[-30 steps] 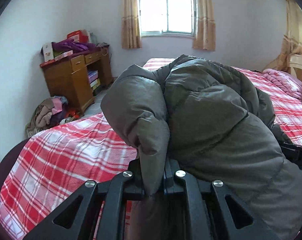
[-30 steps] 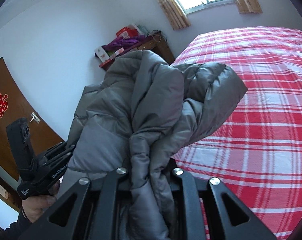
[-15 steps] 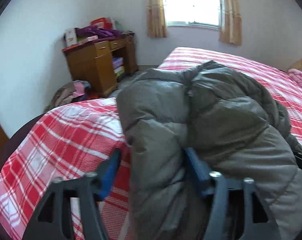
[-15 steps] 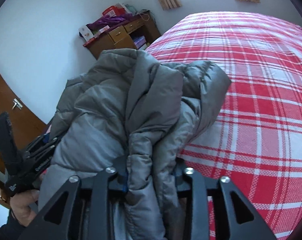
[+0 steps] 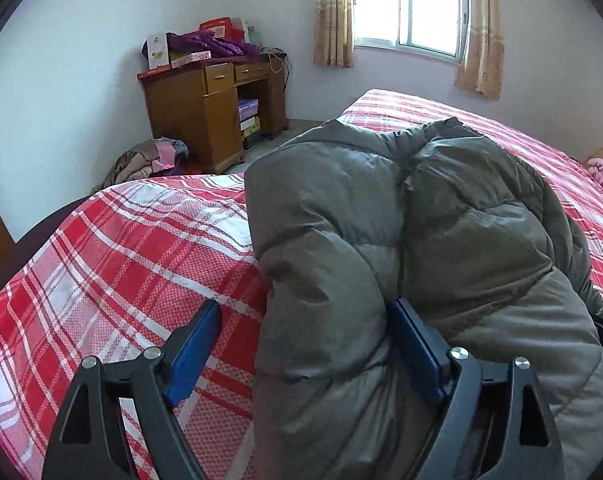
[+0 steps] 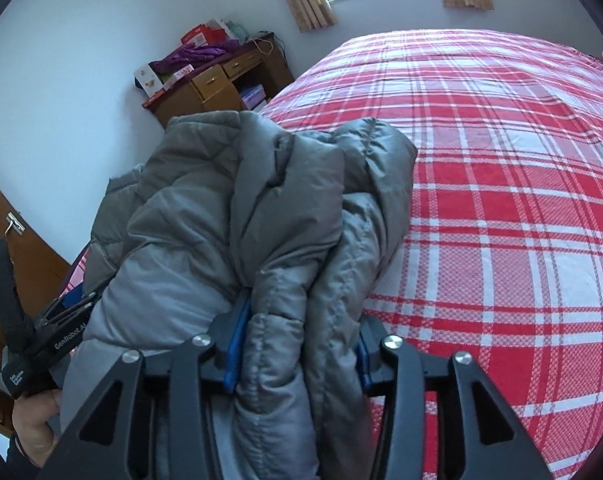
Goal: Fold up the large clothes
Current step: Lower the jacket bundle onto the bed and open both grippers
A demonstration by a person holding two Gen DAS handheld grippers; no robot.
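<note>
- Both grippers have sunk toward the bed (image 5: pixel 113 264), jaws just opening to release the jacket (image 5: pixel 401 248).
- Left gripper (image 5: pixel 301 360) is spread, its left pad clear of the jacket.
- Right gripper (image 6: pixel 297 344) is half-spread, jacket bunched between at frame bottom.

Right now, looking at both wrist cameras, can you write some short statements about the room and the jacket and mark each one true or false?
1. The grey padded jacket is on a red and white checked bedspread. True.
2. The left claw is clamped tight on the jacket. False: its jaws have just been opening and stand wide, and one pad is clear of the fabric.
3. A wooden desk with things piled on top stands by the wall. True.
4. The curtains are drawn across the window. False: they hang at its sides and the glass is uncovered.
</note>
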